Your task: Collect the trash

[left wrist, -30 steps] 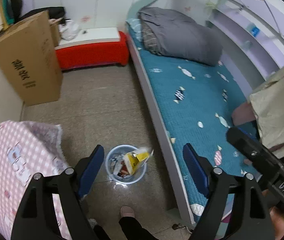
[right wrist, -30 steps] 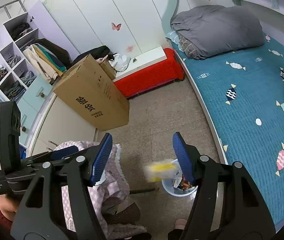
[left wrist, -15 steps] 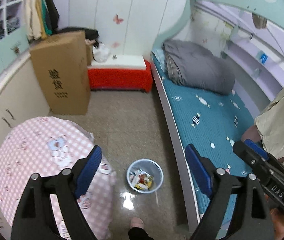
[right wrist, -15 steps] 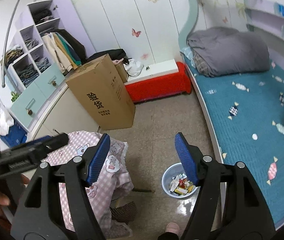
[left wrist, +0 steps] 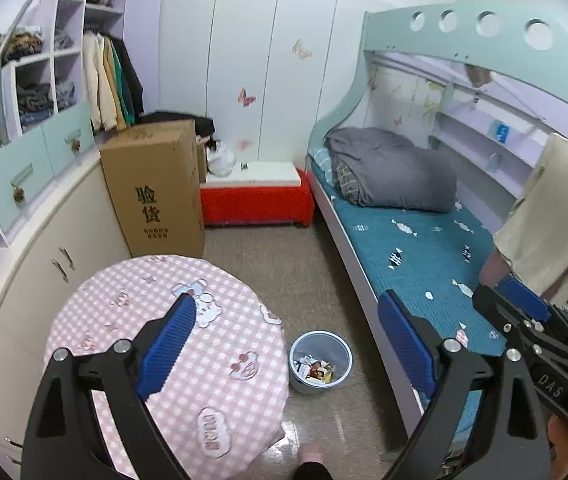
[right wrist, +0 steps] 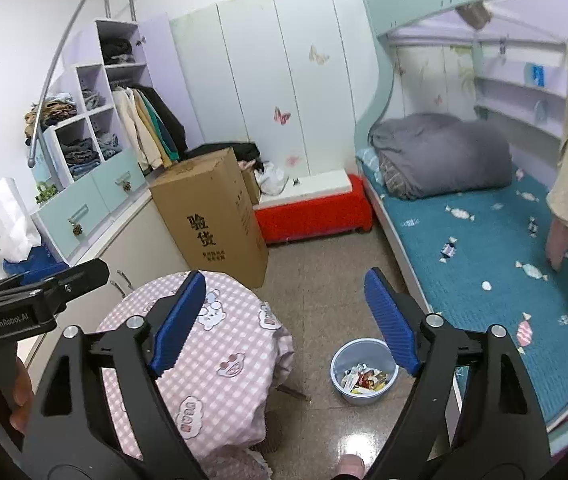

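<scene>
Left wrist view: your left gripper (left wrist: 286, 338) and right gripper (right wrist: 286, 320) are opening wide, nothing between them, high over the bin (left wrist: 320, 362); wrappers (left wrist: 318, 372) spill if you bump it.

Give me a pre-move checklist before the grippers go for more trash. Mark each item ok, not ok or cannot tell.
1. Left gripper empty: ok, jaws opening with nothing between them.
2. Right gripper empty: ok, jaws opening with nothing between them.
3. Round pale blue plastic bin upright on the floor: ok.
4. Room left in the bin: ok, the wrappers cover only its bottom.
5. Round table with pink checked cloth free of trash: ok on the visible part.
6. Next piece of trash located: cannot tell, none shows on the floor or on the teal bed cover.
</scene>
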